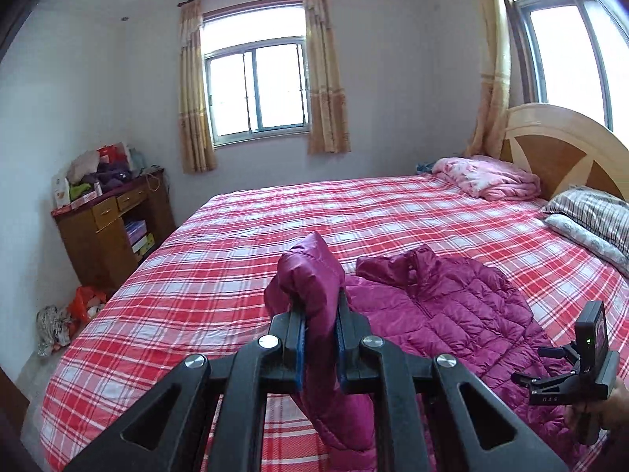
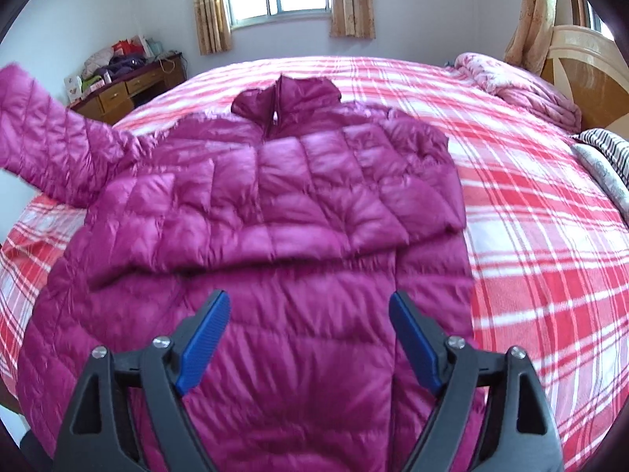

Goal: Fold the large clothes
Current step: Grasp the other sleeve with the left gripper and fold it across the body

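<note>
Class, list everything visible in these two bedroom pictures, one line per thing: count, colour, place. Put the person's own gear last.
puffer jacket: one, magenta, spread on the bed, one sleeve folded across the chest
lifted sleeve: one, magenta, raised off the bed
bed: one, red-and-white plaid cover, centre
blanket: one, pink, by the headboard
pillows: two, striped and pale, right edge
cabinet: one, brown, far left corner, cluttered top
windows: two, curtained
left gripper: black, clamped on the sleeve
right gripper: black, blue pads, open above the jacket

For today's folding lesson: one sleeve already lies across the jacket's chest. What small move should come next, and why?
Probably carry the raised sleeve, pinched in the left gripper, across the jacket onto the folded one; the right gripper hovers open and empty.
</note>
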Motion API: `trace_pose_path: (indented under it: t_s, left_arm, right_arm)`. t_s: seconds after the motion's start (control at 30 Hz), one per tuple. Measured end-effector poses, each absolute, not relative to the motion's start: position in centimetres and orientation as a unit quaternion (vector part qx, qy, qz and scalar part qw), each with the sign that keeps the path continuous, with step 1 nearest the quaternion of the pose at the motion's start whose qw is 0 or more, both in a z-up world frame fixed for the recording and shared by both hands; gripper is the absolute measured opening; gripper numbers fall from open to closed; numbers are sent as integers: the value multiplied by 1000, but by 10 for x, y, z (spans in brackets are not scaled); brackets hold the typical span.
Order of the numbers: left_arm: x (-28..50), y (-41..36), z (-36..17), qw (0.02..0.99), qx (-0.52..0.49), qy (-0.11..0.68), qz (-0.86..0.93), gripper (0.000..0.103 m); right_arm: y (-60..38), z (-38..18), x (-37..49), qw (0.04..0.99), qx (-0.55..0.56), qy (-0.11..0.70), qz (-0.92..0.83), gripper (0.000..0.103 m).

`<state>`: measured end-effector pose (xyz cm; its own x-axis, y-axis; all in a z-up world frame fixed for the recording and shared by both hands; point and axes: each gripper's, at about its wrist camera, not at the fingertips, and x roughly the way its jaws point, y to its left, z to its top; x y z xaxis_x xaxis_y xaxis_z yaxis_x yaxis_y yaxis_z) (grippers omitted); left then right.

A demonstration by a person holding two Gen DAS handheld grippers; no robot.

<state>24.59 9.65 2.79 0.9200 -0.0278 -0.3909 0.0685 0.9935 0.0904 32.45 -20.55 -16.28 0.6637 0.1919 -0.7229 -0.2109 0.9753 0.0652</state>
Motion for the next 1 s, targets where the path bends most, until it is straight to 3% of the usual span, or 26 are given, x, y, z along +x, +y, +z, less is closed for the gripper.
trace_pose_path:
  t_s: [0.27,0.43,1.0]
  left_arm:
    - [269,16,15,967,107,215,-88,11]
    - [283,-21,-8,955,127,241,-114,11]
    - [325,-88,-79,933,127,298,-157,12]
  right_arm:
    - [-222,-175,315,919,11,383,94,85]
    - [-219,-182,314,923,-1,373,96,91]
    - [-208,-188,311,929,-28,359,84,98]
